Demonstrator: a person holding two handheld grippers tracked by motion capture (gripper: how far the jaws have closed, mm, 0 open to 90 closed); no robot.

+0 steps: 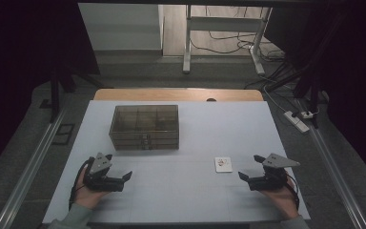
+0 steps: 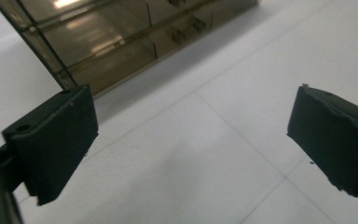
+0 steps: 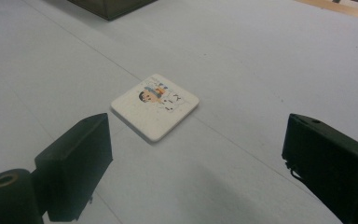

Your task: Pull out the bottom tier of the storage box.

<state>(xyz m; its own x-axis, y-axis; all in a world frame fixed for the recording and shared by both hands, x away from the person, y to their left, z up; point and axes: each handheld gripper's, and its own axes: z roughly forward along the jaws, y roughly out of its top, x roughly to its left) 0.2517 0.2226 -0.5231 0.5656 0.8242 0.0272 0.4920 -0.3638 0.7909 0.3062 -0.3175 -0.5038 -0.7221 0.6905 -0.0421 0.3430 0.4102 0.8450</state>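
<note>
White tabletop with a wooden edge strip at the far side. Grey floor, dark curtains both sides. White desk frame beyond, cables under it. Power strip on floor at right. Dim light.

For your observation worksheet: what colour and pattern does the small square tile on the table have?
The tile is white with a small cartoon figure printed on top; clearest in the right gripper view.

Your drawer box is sitting far back on the worktop, left of the middle. The little tile is lying nearer you, to its right.
</note>
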